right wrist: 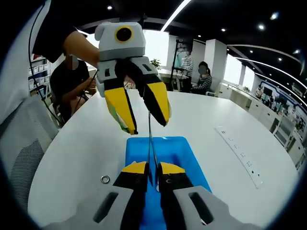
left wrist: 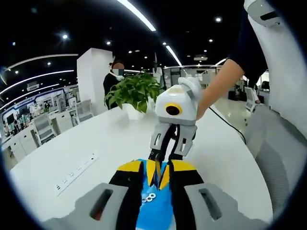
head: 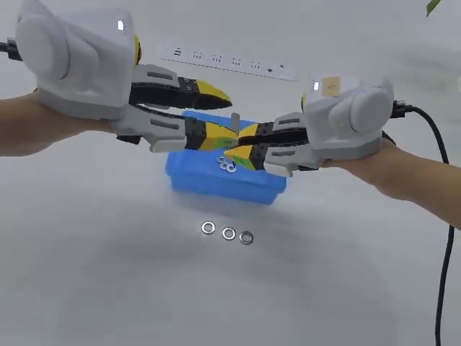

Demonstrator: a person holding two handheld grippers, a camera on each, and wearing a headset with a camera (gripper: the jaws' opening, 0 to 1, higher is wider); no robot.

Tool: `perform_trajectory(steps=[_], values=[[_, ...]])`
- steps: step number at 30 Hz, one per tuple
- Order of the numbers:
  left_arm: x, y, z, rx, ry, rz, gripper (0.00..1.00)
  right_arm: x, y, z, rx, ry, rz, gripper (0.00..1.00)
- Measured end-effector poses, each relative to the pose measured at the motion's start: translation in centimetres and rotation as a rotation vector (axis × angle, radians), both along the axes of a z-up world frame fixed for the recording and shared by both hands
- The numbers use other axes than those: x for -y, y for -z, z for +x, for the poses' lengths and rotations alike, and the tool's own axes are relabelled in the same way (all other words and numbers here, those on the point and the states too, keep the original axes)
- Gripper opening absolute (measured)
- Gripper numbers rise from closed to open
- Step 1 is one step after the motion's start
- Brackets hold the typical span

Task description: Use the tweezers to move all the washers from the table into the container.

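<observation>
- On the white table (head: 108, 281), a blue container (head: 216, 191) is seen in the middle.
- Three washers (head: 228, 233) are laid in a short row on the table, just near of the container and apart from it.
- More washers (head: 227, 166) are seen inside the container, bunched close together.
- The right gripper (right wrist: 152, 168) is held over the container, coming in from the right side.
- Its two yellow-tipped fingers are pressed together on the tweezers (right wrist: 149, 139).
- The tweezers are seen as a thin grey stick that rises from between those fingers.
- The left gripper (right wrist: 148, 125) is held over the far left part of the container and is pointed at the right gripper.
- Its fingers are spread wide apart, and nothing is gripped by them.
- The free end of the tweezers is seen in the gap between the left gripper's fingers; whether it is touched by them cannot be told.
- The tips of the two grippers are brought very close together above the container.
- In the right gripper view, one washer (right wrist: 105, 179) is seen on the table just beside the container's long wall.
- A white power strip (head: 227, 61) is laid on the far side of the table, well apart from the container.
- A black cable (head: 443, 216) is hung down on the right.
- A green plant (left wrist: 134, 91) is stood on the table, as seen in the left gripper view.
</observation>
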State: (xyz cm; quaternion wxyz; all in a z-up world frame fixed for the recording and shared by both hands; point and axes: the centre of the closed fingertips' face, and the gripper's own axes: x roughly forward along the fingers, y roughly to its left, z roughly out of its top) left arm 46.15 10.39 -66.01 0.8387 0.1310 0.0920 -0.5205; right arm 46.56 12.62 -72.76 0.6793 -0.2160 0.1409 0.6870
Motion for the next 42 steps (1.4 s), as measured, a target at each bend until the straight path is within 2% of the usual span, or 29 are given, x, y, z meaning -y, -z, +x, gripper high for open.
perform_trajectory(steps=[4,8,10,13,15,18,25,30,34,38,39,42], values=[[0.5,-0.3,-0.1,-0.007,0.030,-0.032,0.19,0.0,0.0,0.0,-0.008,-0.003,0.003,0.09],[0.9,-0.1,-0.6,-0.006,0.060,-0.008,0.14,0.0,0.2,-0.2,-0.007,-0.011,-0.003,0.09],[0.9,-0.4,-0.6,-0.034,0.060,-0.035,0.12,0.0,0.2,-0.3,-0.008,-0.014,-0.005,0.09],[1.1,-0.5,-0.7,-0.008,0.071,-0.010,0.07,0.0,0.1,-0.3,-0.007,-0.016,-0.003,0.09],[1.4,-0.5,-0.8,-0.010,0.081,-0.005,0.06,0.0,0.2,-0.4,0.000,-0.020,-0.008,0.09],[1.8,-0.5,-1.2,0.019,0.105,0.029,0.06,0.0,0.3,-0.5,0.002,-0.026,-0.012,0.09],[2.1,-0.4,-1.2,0.046,0.125,0.064,0.04,-0.2,0.3,-0.5,0.016,-0.024,-0.020,0.11],[1.8,-0.6,-0.9,0.064,0.117,0.081,0.04,0.0,-0.3,-0.1,0.017,0.011,-0.012,0.13],[0.8,-1.3,-0.6,0.075,0.098,0.076,0.04,0.5,-0.6,0.1,0.033,0.024,-0.021,0.25],[0.2,-3.0,-1.3,0.092,0.104,0.070,0.04,2.0,-0.4,0.1,0.062,0.033,-0.060,0.30],[-0.1,-2.7,-1.1,0.091,0.104,0.070,0.04,2.5,-0.6,-0.1,0.072,0.031,-0.060,0.31],[-0.9,-2.5,-1.8,0.086,0.104,0.086,0.04,3.7,-1.1,-0.5,0.103,0.029,-0.060,0.38]])
